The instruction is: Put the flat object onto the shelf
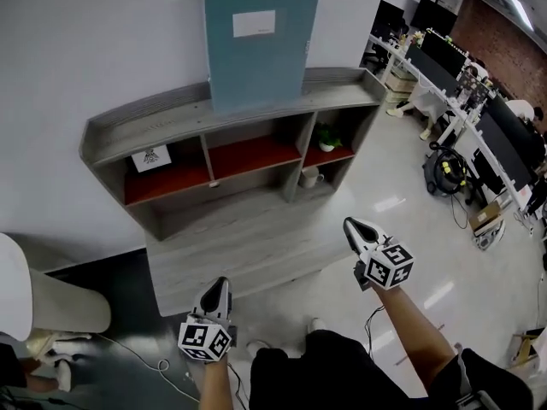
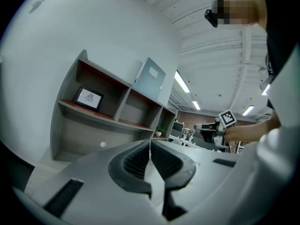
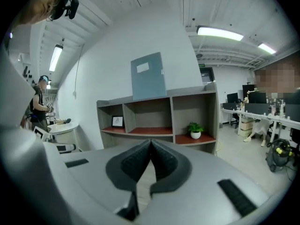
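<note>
A flat blue-grey folder with a white label stands upright on top of the grey shelf unit, leaning against the wall; it also shows in the right gripper view as the folder and in the left gripper view as the folder. My left gripper hangs low in front of the shelf's base, shut and empty. My right gripper is further right over the floor, also shut with nothing between its fingers. Both jaw pairs meet tip to tip, left gripper and right gripper.
The shelf's red-lined compartments hold a framed picture, a small potted plant and a white mug. A white round table stands at the left. Office desks with monitors and a cleaning machine fill the right side.
</note>
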A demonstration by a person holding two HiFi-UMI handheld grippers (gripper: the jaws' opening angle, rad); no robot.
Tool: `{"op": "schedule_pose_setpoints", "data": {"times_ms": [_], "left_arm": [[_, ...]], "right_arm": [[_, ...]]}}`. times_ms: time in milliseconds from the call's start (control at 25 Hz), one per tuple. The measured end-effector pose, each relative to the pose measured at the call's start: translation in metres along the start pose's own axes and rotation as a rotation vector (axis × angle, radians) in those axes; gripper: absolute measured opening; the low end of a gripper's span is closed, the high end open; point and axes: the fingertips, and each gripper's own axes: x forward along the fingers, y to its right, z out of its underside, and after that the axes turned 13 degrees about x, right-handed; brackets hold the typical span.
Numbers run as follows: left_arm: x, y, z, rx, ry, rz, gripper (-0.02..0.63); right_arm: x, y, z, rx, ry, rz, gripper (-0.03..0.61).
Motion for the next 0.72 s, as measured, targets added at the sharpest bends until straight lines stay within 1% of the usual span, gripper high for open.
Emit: {"op": "schedule_pose_setpoints", "data": {"times_ms": [80, 160, 320, 440, 560, 640, 720], "left_arm": [[-0.004, 0.005, 0.008, -0.032, -0.008, -0.027, 0.018], [-0.006, 0.010, 0.006, -0.048, 0.001, -0.062, 0.018], [0.000, 0.029, -0.008, -0.019, 0.020, -0.142, 0.020], [0.011, 0.050, -0.014, 0.015, 0.018, -0.175, 0.020], [0.026, 0.077, -0.014, 0.016, 0.018, -0.191, 0.020], [0.041, 0.105, -0.011, 0.007, 0.019, -0.195, 0.020], [0.059, 0.135, -0.008, 0.014, 0.020, -0.195, 0.020]], "right_arm": [[-0.011, 0.008, -0.006, 0.008, 0.037, 0.019, 0.000], [-0.021, 0.011, -0.007, 0.019, 0.059, 0.012, 0.000], [-0.041, 0.024, -0.004, 0.040, 0.071, -0.011, 0.000], [-0.054, 0.043, 0.001, 0.042, 0.073, -0.025, 0.000], [-0.070, 0.058, 0.004, 0.033, 0.087, -0.073, 0.000], [-0.081, 0.075, 0.007, 0.025, 0.081, -0.078, 0.000], [-0.091, 0.093, 0.011, 0.032, 0.068, -0.070, 0.000]]}}
